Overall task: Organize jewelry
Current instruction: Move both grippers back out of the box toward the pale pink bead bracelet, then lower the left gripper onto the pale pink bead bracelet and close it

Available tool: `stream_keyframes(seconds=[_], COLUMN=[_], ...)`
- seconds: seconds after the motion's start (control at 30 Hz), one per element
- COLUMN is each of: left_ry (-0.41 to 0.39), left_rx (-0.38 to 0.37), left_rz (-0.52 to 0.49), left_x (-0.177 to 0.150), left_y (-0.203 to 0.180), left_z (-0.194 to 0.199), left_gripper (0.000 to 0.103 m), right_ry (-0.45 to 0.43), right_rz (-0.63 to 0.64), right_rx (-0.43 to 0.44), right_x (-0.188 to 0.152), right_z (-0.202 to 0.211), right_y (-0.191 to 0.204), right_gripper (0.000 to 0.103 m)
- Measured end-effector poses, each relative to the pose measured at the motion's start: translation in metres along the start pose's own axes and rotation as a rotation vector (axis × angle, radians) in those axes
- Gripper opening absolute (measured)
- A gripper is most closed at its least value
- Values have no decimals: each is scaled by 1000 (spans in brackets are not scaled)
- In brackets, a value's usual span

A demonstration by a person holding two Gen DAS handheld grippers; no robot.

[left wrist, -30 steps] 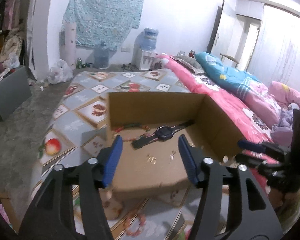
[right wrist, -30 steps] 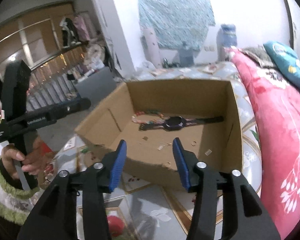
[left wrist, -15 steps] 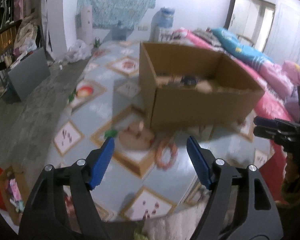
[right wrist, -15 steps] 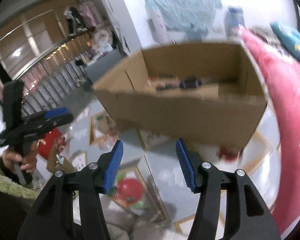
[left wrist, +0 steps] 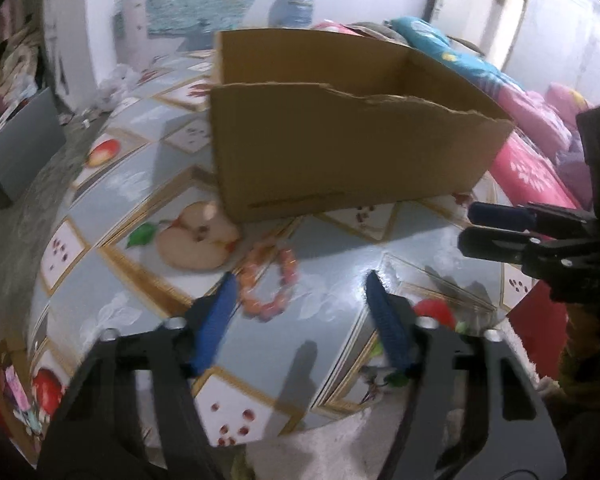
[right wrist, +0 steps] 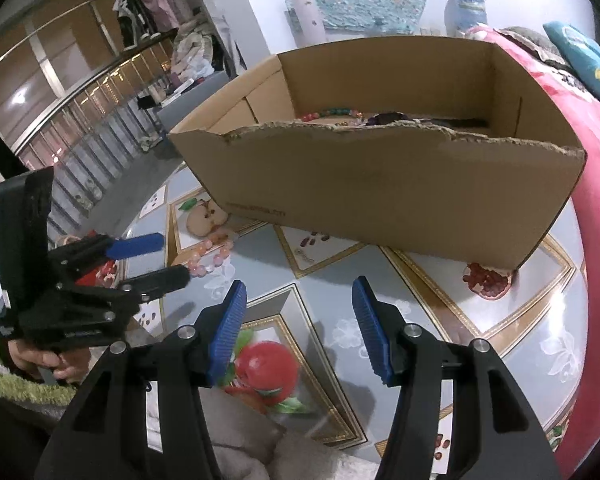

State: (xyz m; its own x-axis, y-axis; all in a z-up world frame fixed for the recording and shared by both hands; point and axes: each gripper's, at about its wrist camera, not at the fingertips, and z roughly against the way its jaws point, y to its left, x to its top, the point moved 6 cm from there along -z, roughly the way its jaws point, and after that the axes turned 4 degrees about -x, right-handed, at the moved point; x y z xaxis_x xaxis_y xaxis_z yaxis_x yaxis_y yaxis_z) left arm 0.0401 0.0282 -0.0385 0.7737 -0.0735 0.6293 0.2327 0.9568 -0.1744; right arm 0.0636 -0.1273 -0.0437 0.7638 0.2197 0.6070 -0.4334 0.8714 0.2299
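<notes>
We hold our left gripper (left wrist: 298,292) over the pink bead bracelet (left wrist: 269,280), its fingers closing but still clear of the beads, which lie on the fruit-patterned table (left wrist: 340,248) just in front of the cardboard box (left wrist: 340,152). Our right gripper (right wrist: 298,304) hovers nearby, fingers parted around nothing. More beads (right wrist: 332,113) rest inside the box.

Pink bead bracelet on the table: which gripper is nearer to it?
Left. The left gripper, jaws closing, is right over the pink bead bracelet, not gripping it. The right gripper is open, off to one side.
</notes>
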Motion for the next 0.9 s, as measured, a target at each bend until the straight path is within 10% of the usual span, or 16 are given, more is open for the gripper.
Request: stream_keyframes(seconds=[0.2, 0.9], left_ry=[74, 139], left_rx=[14, 107], left_rz=[8, 4], left_x=[1, 14], left_y=[5, 11], left_z=[-28, -54], left_gripper=[30, 11], right_ry=[3, 8], right_rz=[-17, 57], right_rx=[0, 3], right_x=[3, 16], right_z=[-3, -46], right_y=[-3, 5], right_gripper=[51, 22])
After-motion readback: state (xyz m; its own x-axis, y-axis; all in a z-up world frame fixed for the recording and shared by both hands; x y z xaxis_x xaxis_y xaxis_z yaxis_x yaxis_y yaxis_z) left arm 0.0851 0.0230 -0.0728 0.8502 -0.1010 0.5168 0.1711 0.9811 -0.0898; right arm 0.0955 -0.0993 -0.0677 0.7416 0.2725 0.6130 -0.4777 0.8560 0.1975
